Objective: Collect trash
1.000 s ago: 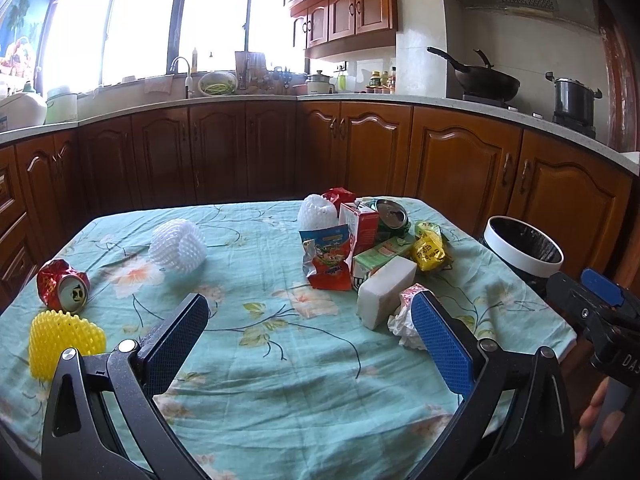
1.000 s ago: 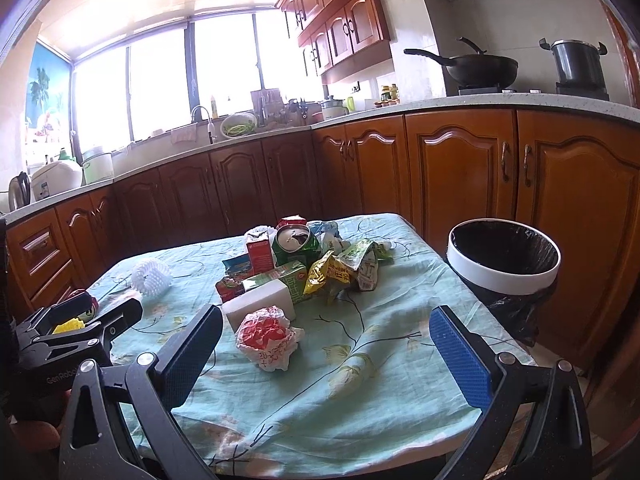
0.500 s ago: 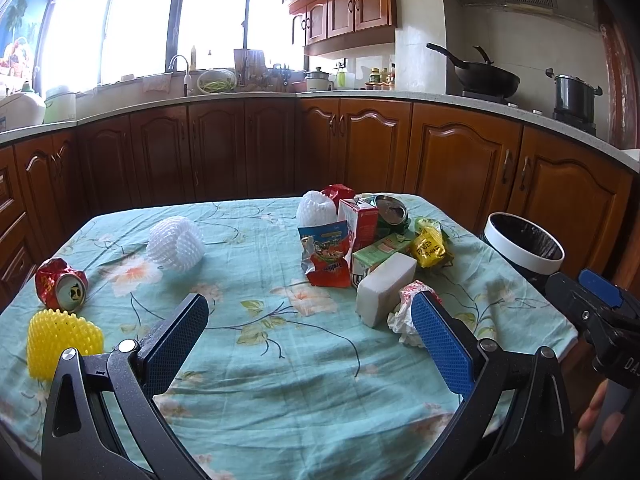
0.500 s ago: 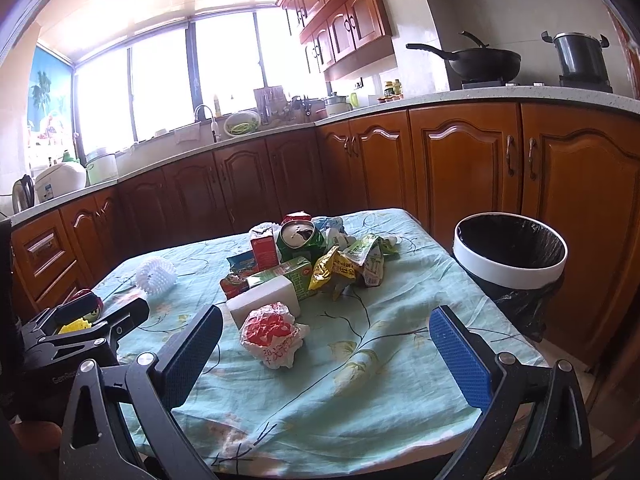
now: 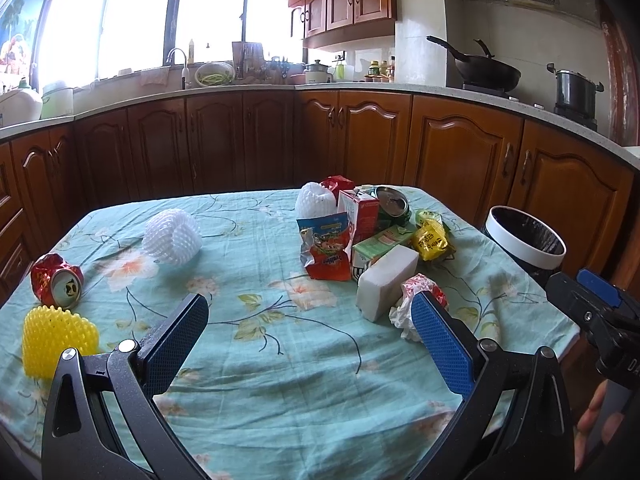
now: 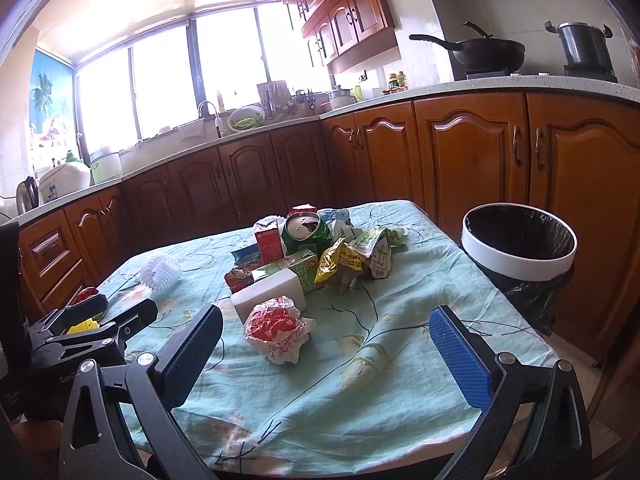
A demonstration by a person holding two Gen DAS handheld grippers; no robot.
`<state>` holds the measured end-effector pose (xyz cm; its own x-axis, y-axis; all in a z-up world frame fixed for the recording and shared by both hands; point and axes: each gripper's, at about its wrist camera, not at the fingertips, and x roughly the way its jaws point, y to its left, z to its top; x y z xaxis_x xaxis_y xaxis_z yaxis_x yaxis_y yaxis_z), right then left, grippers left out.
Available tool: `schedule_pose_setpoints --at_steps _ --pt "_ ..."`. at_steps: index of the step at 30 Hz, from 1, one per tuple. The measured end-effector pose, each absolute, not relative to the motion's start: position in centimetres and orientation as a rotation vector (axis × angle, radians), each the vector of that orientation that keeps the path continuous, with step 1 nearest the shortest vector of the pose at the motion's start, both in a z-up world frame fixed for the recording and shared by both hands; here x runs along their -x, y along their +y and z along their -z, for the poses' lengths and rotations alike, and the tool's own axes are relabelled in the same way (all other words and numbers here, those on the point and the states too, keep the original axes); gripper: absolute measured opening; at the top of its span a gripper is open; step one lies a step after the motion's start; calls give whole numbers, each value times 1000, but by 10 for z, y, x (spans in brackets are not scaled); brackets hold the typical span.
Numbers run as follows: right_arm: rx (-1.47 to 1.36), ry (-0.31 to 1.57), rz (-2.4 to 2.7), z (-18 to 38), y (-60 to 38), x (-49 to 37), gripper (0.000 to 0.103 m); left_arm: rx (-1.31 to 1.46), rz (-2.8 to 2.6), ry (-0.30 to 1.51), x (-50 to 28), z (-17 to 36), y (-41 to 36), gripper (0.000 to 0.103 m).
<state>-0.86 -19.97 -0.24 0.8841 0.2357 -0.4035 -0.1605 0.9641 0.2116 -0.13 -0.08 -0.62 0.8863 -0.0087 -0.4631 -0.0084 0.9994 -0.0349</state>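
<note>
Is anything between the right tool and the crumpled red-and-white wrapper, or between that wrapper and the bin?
Nothing visible. The right tool is open and empty, and the wrapper lies just ahead, nearer its left finger. Only bare tablecloth lies between the wrapper and the bin, which stands open past the table's right edge.

The left wrist view looks from the near edge of the table draped in a teal floral cloth (image 5: 256, 360), low over it and facing the far wooden cabinets, with the heap of wrappers at centre right. The right wrist view sits further to the right at the same edge, angled toward the window, close to the crumpled red-and-white paper wad (image 6: 276, 328). Both share that wad (image 5: 416, 300), the white foam block (image 5: 386, 280) (image 6: 268, 294), the white-rimmed bin lined with a black bag (image 5: 524, 240) (image 6: 520, 256) and the stove pots. Each view catches the other black gripper at its edge.
</note>
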Motion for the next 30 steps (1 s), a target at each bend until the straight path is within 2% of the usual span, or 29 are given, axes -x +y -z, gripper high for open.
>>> schedule_pose_setpoints --at_steps 10,13,18,25,26,27,30 --pt "-211 508 -297 16 -194 -7 102 38 8 515 -8 12 2 103" --pt "-225 559 -344 25 -187 -19 98 49 10 540 -15 16 7 103" --pt "-271 674 -419 46 -178 -48 78 65 19 585 -28 23 16 100" --pt "-304 787 -468 68 -166 -82 67 84 44 645 -48 32 21 96" --pt "-315 798 -477 71 -167 -86 60 81 49 652 -51 33 20 96" --pt "-328 807 -489 73 -167 -88 48 76 58 657 -54 34 18 96" --pt "-346 802 -504 71 -172 -89 37 61 88 678 -63 36 11 96"
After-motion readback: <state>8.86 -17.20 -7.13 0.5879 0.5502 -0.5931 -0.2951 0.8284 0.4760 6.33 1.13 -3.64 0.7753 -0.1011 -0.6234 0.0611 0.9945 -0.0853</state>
